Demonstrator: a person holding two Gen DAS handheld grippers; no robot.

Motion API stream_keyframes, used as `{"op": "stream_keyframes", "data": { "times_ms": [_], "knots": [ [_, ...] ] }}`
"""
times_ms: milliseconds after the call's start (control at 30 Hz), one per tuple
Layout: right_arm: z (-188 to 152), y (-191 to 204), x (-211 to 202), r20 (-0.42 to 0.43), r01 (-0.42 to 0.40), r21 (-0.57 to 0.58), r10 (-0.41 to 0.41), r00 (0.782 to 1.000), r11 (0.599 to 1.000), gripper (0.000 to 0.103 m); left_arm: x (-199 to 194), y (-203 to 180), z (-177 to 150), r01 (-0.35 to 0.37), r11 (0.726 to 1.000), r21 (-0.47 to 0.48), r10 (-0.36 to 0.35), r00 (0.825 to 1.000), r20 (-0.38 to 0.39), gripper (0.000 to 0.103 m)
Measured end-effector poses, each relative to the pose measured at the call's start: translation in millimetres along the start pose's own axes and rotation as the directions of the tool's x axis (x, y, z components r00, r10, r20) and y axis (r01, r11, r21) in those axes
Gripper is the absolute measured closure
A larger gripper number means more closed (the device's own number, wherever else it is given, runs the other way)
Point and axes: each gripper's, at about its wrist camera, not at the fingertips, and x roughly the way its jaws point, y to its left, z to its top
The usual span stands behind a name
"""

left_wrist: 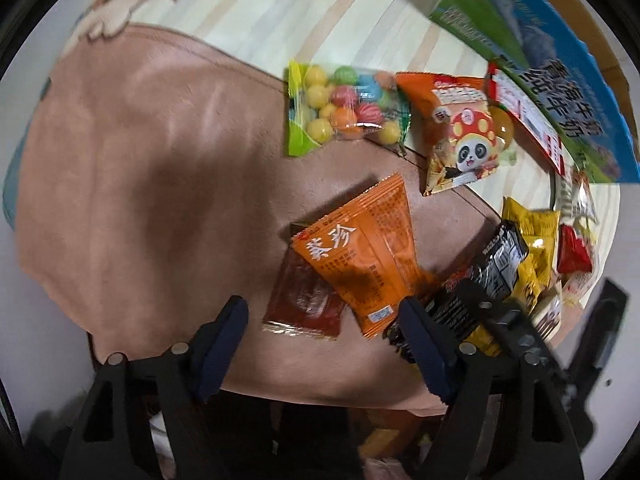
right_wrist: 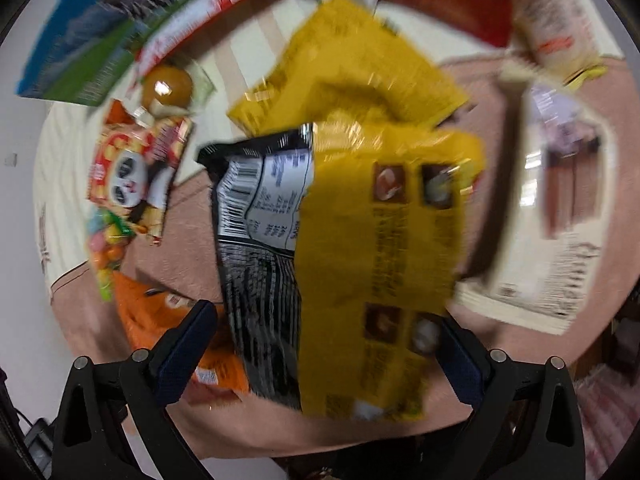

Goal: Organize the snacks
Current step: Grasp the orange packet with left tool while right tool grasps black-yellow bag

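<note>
From where I sat at the controls, the sorting looked barely begun: the snacks lay loose and mixed, none of them gathered into any container that I could see. The orange packet point(left_wrist: 360, 256) lay on the pink mat point(left_wrist: 152, 168), partly over a dark red sachet point(left_wrist: 308, 300), and both sat just ahead of my left gripper point(left_wrist: 324, 340), whose jaws stood apart with nothing between the pads. Toward the mat's right edge, the black packet point(right_wrist: 256, 248) and the big yellow bag point(right_wrist: 384, 240) overlapped in a heap, and my right gripper point(right_wrist: 320, 356) hung straight above that heap, jaws wide, the pads on either side of the two wrappers but not pressing on either as far as I could judge through the blur. Farther out, the bag of coloured candy balls point(left_wrist: 344, 108) and the panda packet point(left_wrist: 460, 136) straddled the mat's far edge, half on the striped cloth point(left_wrist: 280, 12) beyond. A blue and green carton point(left_wrist: 532, 52) stood at the far right, with a red packet point(left_wrist: 574, 250) near it. What was left, I judged, was nearly everything. The overlap was the nuisance: closing on the black packet risked dragging the yellow bag along, and the orange packet pinned the sachet beneath it.
</note>
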Motion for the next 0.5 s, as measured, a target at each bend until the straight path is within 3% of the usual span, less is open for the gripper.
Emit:
{"op": "stream_keyframes", "data": {
  "times_ms": [167,300,367,433,500],
  "knots": [
    [-1,0,15,0.011,0.019,-0.068,-0.018,1.000,0.997,0.018,20,-16,11,0.085,0.994,-0.063,-0.089,0.993,-0.072,0.027],
    [-2,-6,17,0.015,0.046,-0.121,-0.045,0.999,0.992,0.018,50,-31,18,0.148,0.981,-0.124,-0.164,0.978,-0.126,0.027],
    [-1,-8,19,0.008,0.035,-0.133,-0.034,0.999,0.991,0.018,62,-34,24,0.159,0.975,-0.155,-0.178,0.977,-0.117,0.054],
    [-2,-10,16,0.001,0.036,-0.143,-0.036,0.999,0.989,0.018,65,-42,29,0.175,0.974,-0.146,-0.189,0.978,-0.084,0.058],
    [0,-10,10,-0.004,0.038,-0.159,-0.039,0.999,0.987,0.018,58,-58,31,0.145,0.988,-0.045,-0.147,0.988,-0.038,0.062]
  ]
}}
